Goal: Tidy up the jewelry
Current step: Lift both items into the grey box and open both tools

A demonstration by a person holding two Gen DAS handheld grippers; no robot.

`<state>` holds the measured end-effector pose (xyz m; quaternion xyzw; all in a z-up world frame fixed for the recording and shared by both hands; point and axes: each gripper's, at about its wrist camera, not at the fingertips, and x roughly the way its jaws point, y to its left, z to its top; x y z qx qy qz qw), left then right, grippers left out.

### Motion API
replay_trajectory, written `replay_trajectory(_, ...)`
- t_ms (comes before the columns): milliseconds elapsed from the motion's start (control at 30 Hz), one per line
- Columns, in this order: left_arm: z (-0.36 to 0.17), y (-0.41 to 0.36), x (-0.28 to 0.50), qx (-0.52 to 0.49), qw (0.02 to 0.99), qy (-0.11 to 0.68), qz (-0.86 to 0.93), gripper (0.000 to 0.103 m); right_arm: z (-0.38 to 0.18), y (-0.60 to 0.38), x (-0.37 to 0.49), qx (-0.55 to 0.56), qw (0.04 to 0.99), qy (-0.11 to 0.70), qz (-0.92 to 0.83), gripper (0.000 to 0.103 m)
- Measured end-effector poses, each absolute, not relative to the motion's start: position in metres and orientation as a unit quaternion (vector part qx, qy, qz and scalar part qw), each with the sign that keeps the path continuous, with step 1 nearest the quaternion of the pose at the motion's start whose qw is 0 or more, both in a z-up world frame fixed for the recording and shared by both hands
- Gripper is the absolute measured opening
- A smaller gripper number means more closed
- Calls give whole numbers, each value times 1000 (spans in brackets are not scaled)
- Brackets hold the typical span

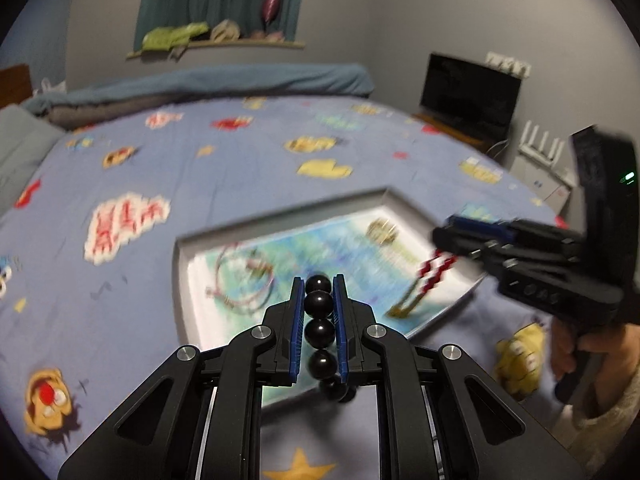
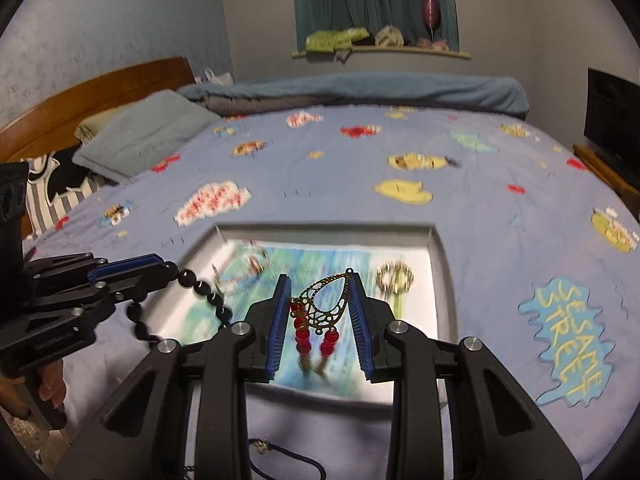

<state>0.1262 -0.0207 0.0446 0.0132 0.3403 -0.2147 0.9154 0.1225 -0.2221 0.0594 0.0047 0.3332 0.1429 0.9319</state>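
Left gripper (image 1: 319, 280) clamped narrow on a black bead bracelet (image 1: 319, 332), beads stacked between the blue pads, the loose end dangling below, raised over the near left part of a shallow white tray (image 2: 438, 276). Right gripper (image 2: 320, 282) closed on a gold filigree earring (image 2: 326, 300) with red beads hanging under it, held above the tray's middle. Lying in the tray, on a blue-green picture liner: a thin pinkish chain (image 1: 244, 280) at left, a small gold ornament (image 2: 395, 277) at right, both blurred. Tray resting on a blue cartoon-print bedspread (image 2: 480, 152). Dark cord (image 2: 280, 460) on the bedspread just before the tray. Pillows, wooden headboard, monitor (image 1: 470, 94) beyond.
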Motion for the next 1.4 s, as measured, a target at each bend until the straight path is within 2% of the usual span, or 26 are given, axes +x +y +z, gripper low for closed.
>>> replay_trajectory(167,21,5,136,-3,911,370,-181,15,38,-232,124,6,926,358,121,29)
replay_trajectory(400,13,20,140,4,915,375,-151,15,24,-247,124,13,923,371,99,29)
replay_trajectory(1267,-10,-3,154,39,904,405,-134,15,10,-238,136,-12,914,396,87,29)
replay_trajectory(1400,-10,-2,154,39,905,403,-133,20,12,-237,134,-11,916,392,89,30)
